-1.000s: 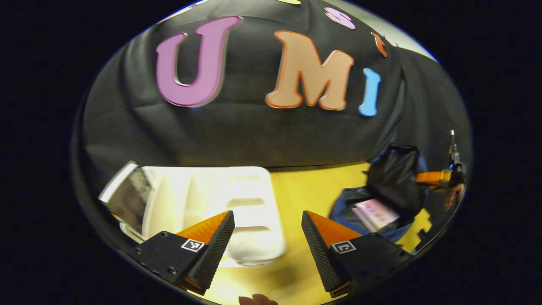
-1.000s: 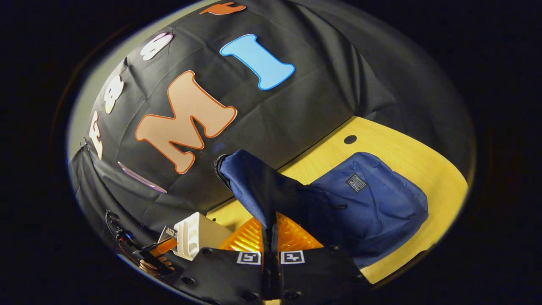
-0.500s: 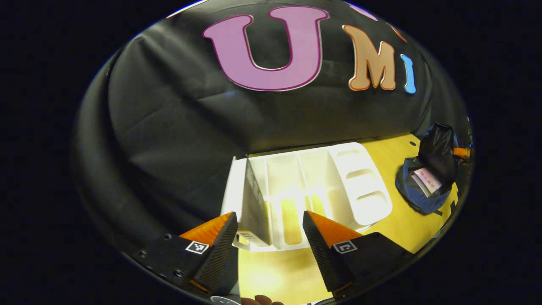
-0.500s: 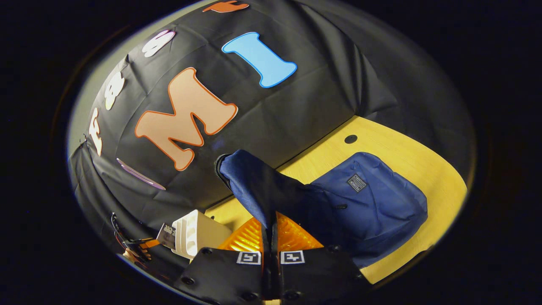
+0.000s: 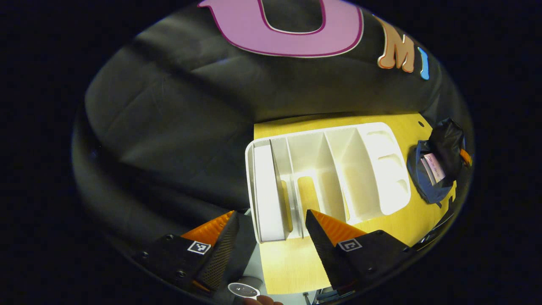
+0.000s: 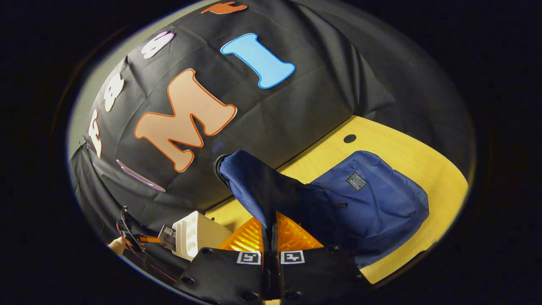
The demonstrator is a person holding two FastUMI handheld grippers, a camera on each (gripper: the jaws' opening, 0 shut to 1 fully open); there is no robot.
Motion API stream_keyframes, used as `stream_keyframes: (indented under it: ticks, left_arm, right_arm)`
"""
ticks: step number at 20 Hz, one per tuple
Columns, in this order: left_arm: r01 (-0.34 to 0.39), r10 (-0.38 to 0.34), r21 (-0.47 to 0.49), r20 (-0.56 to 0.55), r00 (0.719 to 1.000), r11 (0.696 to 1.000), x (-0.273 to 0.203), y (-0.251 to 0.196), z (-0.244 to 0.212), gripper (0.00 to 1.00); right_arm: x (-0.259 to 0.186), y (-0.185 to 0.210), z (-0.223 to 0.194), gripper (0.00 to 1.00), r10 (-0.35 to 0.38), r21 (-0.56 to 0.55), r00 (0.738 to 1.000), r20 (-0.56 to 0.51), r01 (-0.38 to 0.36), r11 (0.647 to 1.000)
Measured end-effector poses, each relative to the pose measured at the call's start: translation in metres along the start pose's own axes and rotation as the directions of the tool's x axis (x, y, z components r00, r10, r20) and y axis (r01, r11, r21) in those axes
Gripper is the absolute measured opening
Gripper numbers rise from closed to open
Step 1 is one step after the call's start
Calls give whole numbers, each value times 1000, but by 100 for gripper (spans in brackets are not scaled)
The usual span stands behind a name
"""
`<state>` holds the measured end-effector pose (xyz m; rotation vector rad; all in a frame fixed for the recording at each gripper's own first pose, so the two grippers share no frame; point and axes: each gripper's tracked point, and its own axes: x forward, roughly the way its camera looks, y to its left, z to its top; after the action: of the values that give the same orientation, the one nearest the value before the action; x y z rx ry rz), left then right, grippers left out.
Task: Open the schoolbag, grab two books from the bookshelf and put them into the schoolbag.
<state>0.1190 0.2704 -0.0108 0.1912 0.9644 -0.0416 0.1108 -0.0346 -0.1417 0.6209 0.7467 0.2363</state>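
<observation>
Yellow desk point(image 5: 292, 262) against the black cloth wall. The white bookshelf point(image 5: 330, 169) sits at twelve o'clock from the left tongs point(image 5: 271, 237), jaws wide apart and empty. One white book point(image 5: 267, 190) stands in its leftmost slot, long axis running away. At two o'clock, the blue schoolbag point(image 6: 372, 203); the right tongs point(image 6: 271, 248) pinch its flap point(image 6: 254, 186) upright, half hiding a book point(image 5: 434, 167) inside.

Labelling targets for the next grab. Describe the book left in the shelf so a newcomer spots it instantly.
On the yellow table stands a white slotted bookshelf. The book sits upright in its end slot, the one farthest from the blue schoolbag. It is the only filled slot; the others are bare.
</observation>
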Motion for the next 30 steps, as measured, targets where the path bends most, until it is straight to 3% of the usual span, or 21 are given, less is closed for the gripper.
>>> stream_keyframes:
  ticks: [8, 9, 13, 14, 16, 24, 30]
  left_arm:
    - [-15, 24, 50, -179, 984, 999, 43, 0, -4, 90]
    - [-24, 33, 49, -200, 979, 998, 49, 3, -7, 96]
    - [-15, 19, 15, -274, 962, 1000, 56, -1, -18, 72]
    - [-6, 7, 5, -271, 963, 1000, 51, -6, -20, 51]
    - [33, -37, -18, -291, 956, 999, 55, -18, -16, 34]
    - [15, -8, 23, -290, 957, 1000, 47, -8, -14, 29]
    - [22, -18, 18, -204, 979, 1000, -10, 1, -3, 27]
  right_arm:
    - [-3, -1, 3, 3, -5, 3, 1000, 12, 5, 1000]
    - [-2, -1, 2, 3, -6, 5, 1000, 15, 6, 1000]
    - [-1, -1, 2, 3, -7, 3, 1000, 13, 7, 1000]
    - [-1, -1, 2, 3, -7, 1, 1000, 12, 7, 1000]
    - [-1, 0, 1, 3, -8, -3, 1000, 7, 8, 1000]
    - [0, -1, 3, 3, -7, 2, 1000, 8, 7, 1000]
    - [2, -1, -1, 3, -3, -4, 1000, -4, 3, 1000]
